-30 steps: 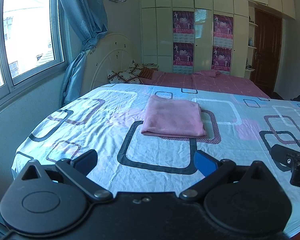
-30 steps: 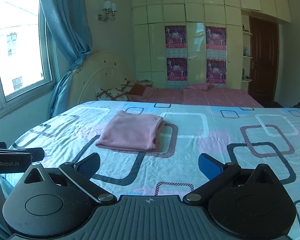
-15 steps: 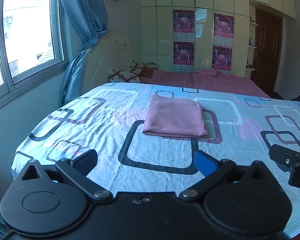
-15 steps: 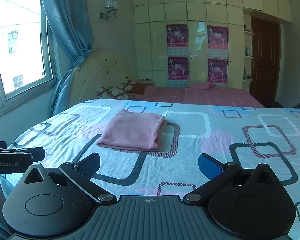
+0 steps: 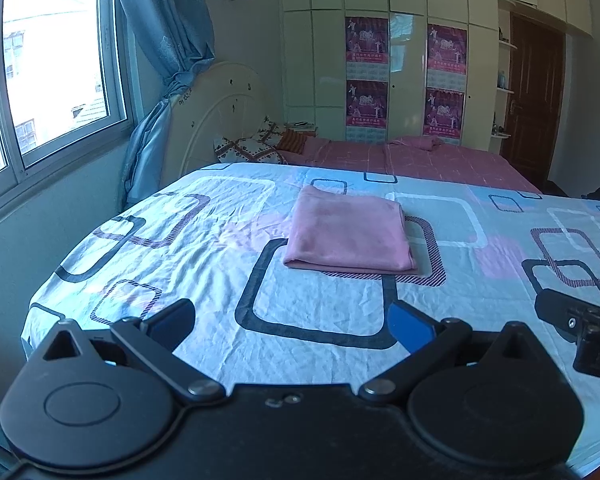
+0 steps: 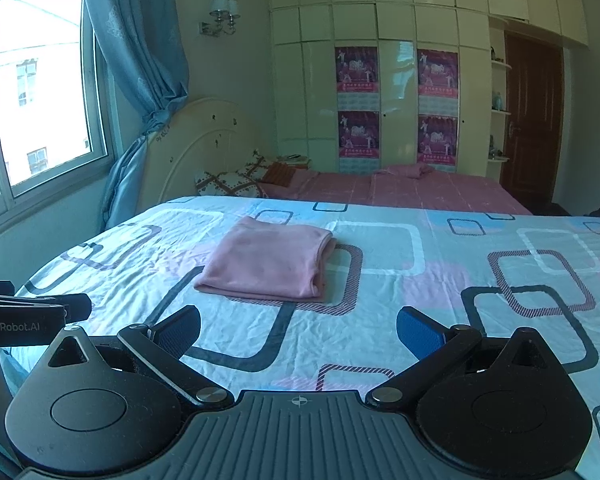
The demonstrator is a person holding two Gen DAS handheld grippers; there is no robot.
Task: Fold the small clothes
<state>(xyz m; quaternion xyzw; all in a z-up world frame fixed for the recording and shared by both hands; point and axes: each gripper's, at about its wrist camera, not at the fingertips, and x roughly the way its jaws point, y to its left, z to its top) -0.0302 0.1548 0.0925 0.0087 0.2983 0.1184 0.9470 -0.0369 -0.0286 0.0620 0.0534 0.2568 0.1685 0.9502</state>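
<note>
Pink folded cloth (image 5: 350, 232), patterned bedsheet (image 5: 204, 240), bedroom

Two wrist cameras, side by side, low over the bed's near edge
Each looks forward past its own spread fingers; both share the bedsheet (image 5: 204, 240), pink cloth (image 5: 350, 232) (image 6: 268, 260) ahead, and wardrobe (image 6: 396, 80).

Daylight pouring through the window (image 5: 52, 68) at left, panes blown out white, glare on glossy wardrobe doors (image 6: 396, 92), bluish cast over the bed (image 5: 204, 240), strong fisheye bending at edges, dark vignetted corners, focus sharp
</note>
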